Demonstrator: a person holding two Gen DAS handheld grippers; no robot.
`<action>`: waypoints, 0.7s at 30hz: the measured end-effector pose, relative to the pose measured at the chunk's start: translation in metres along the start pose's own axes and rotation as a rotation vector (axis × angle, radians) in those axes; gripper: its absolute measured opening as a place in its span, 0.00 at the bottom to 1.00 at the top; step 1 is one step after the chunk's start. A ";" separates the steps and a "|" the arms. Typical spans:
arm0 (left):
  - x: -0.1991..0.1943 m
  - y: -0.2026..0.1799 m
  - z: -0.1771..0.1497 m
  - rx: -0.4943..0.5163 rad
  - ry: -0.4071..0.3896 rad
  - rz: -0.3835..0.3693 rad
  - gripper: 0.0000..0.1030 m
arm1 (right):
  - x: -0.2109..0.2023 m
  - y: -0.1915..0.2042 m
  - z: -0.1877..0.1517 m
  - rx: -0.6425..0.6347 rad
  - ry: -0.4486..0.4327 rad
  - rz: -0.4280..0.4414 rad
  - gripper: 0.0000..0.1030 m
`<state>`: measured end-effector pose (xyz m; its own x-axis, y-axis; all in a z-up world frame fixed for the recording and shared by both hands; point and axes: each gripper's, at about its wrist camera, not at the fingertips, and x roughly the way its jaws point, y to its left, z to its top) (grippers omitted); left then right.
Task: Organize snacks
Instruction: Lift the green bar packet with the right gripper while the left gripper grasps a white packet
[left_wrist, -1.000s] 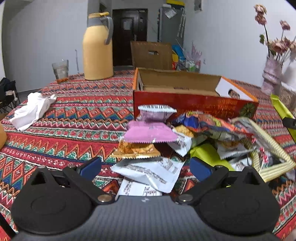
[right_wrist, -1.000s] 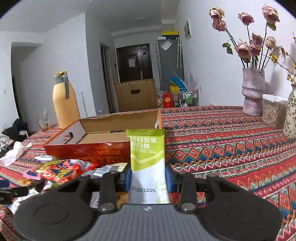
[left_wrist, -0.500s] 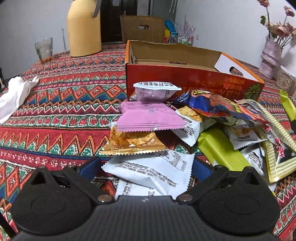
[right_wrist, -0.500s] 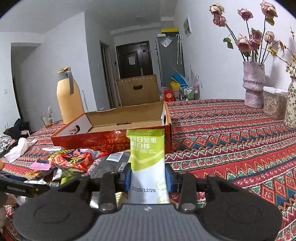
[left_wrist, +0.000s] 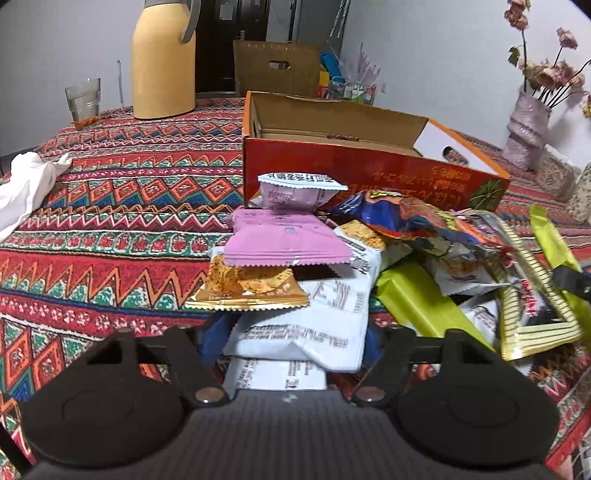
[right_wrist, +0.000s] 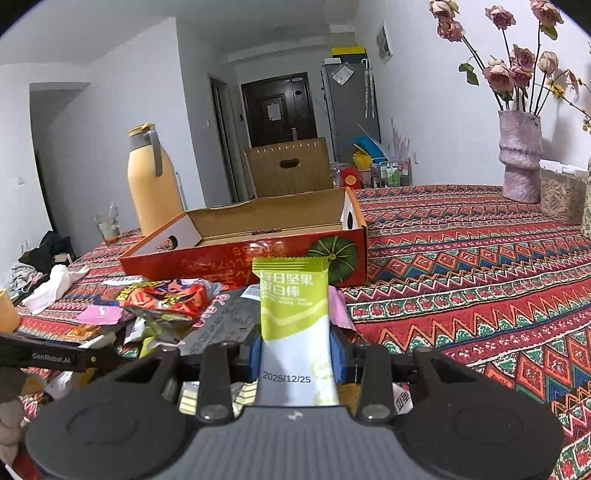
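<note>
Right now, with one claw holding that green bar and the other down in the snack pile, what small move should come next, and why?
Probably finish closing the left claw on the white packet. Its jaws have just been closing with that packet between them, though the pads' contact is hard to see. The right claw already grips the green bar, and the open red box sits just behind the pile.

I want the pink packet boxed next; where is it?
In the left wrist view the pink packet lies mid-pile, on the gold packet, under a pale lilac packet, in front of the red box's left end.
</note>
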<state>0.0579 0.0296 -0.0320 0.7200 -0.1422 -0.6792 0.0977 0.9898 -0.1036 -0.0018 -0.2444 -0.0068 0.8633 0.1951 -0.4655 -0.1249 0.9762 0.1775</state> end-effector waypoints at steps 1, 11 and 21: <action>-0.001 -0.001 -0.001 0.002 -0.003 -0.002 0.62 | -0.001 0.000 -0.001 -0.001 -0.001 0.001 0.34; -0.023 -0.006 -0.011 -0.001 -0.043 -0.038 0.18 | -0.019 0.005 -0.006 -0.009 -0.018 0.010 0.34; -0.056 -0.010 -0.015 -0.001 -0.152 -0.034 0.09 | -0.034 0.011 -0.008 -0.015 -0.042 0.011 0.34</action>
<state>0.0067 0.0271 -0.0036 0.8121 -0.1728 -0.5574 0.1233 0.9844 -0.1254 -0.0364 -0.2395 0.0045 0.8816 0.2017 -0.4267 -0.1412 0.9754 0.1694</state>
